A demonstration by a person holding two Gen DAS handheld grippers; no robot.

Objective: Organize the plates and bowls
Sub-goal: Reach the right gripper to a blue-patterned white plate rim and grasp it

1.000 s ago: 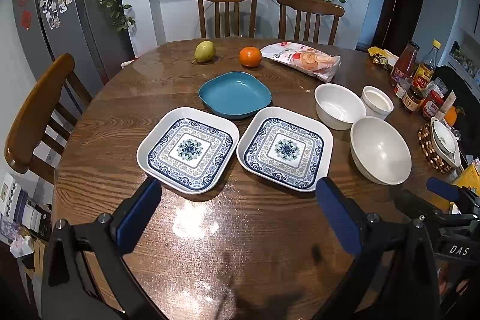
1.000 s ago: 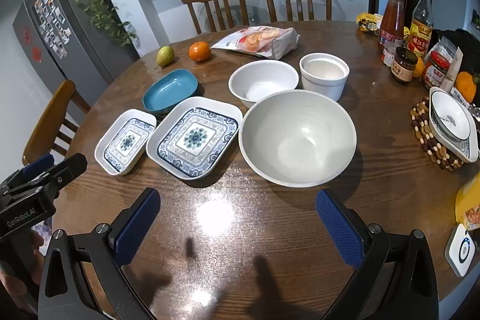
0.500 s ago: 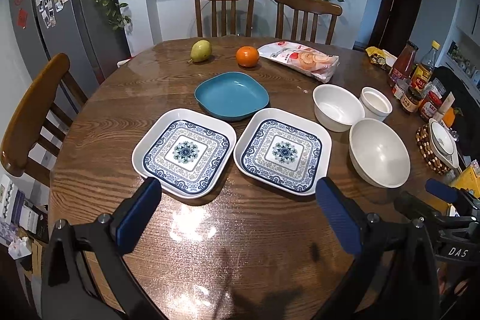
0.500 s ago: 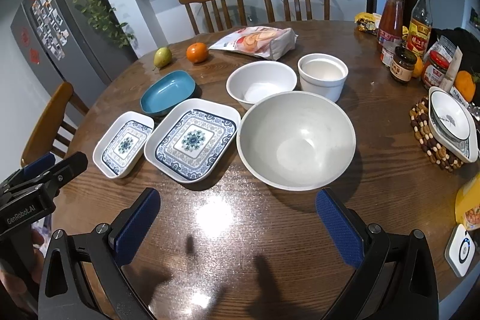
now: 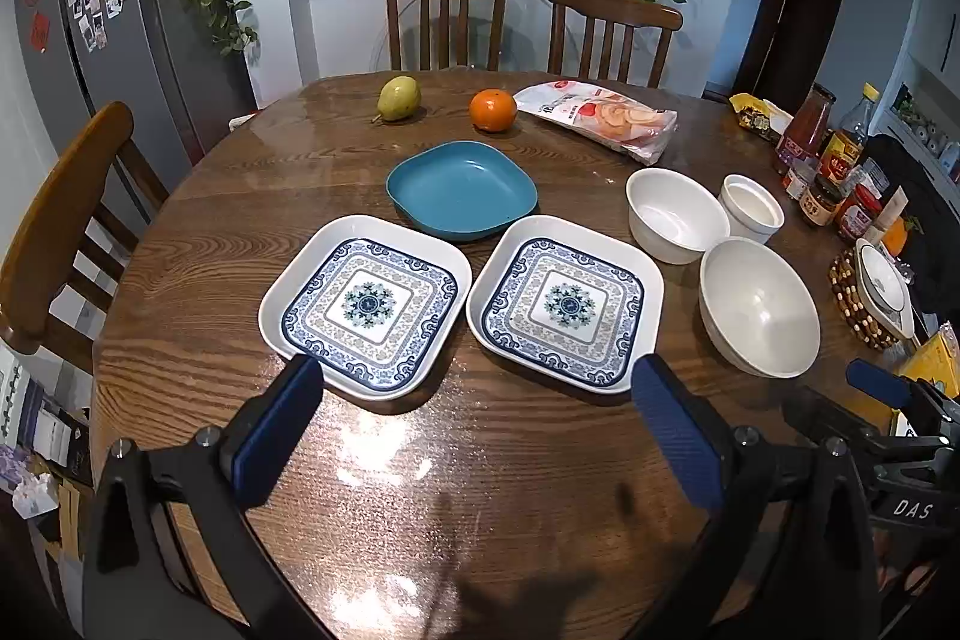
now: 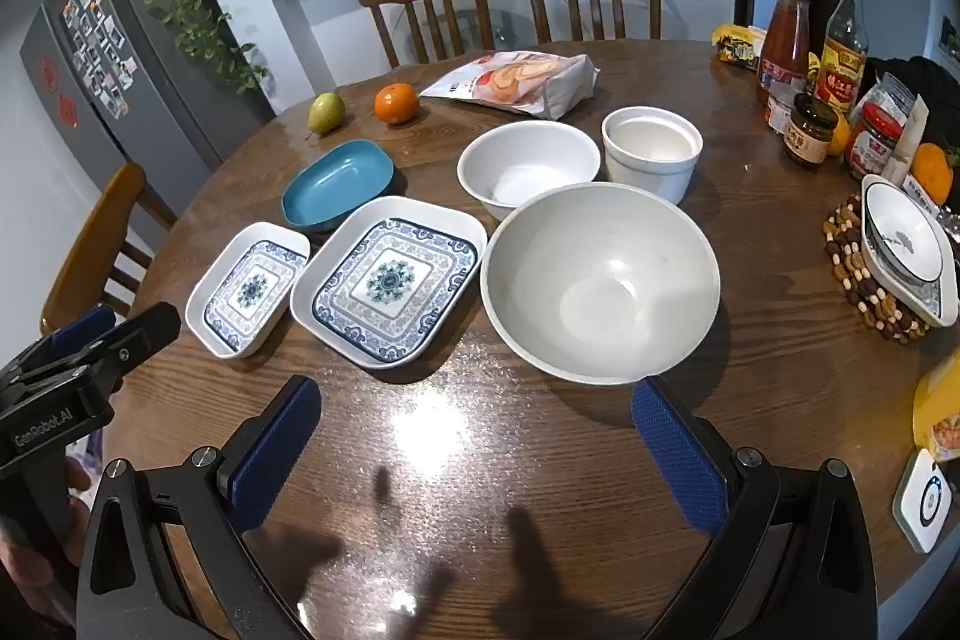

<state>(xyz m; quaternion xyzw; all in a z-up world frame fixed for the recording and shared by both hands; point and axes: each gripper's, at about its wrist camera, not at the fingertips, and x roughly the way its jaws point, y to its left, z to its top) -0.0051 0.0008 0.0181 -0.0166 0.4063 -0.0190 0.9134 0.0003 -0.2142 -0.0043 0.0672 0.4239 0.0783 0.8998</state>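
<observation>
Underneath both tools, round wooden table (image 5: 180, 244), glossy, carrying everything else. Straight ahead of the right gripper (image 6: 477, 445), jaws spread wide and holding nothing: large grey-white bowl (image 6: 600, 280), its near rim just past the blue fingertips (image 6: 654, 412). Straight ahead of the left gripper (image 5: 480, 418), likewise spread wide and empty: two patterned square plates side by side, left patterned plate (image 5: 366, 307) just beyond the left pad and right patterned plate (image 5: 567, 304) just beyond the right pad, edges nearly touching. Farther out from the left gripper, behind the gap between those plates: blue dish (image 5: 461, 189), its front edge overlapped by their back corners. Beyond the large bowl, seen from the right gripper: medium white bowl (image 6: 529, 166), nearly touching it, and to the right of that the small white cup-like bowl (image 6: 651, 151). Far right of the right gripper: another patterned dish (image 6: 909, 250) stacked on a beaded trivet (image 6: 852, 268). At the far side of the table: snack bag (image 5: 597, 115), orange (image 5: 492, 110) and pear (image 5: 398, 98), well apart from the crockery.
</observation>
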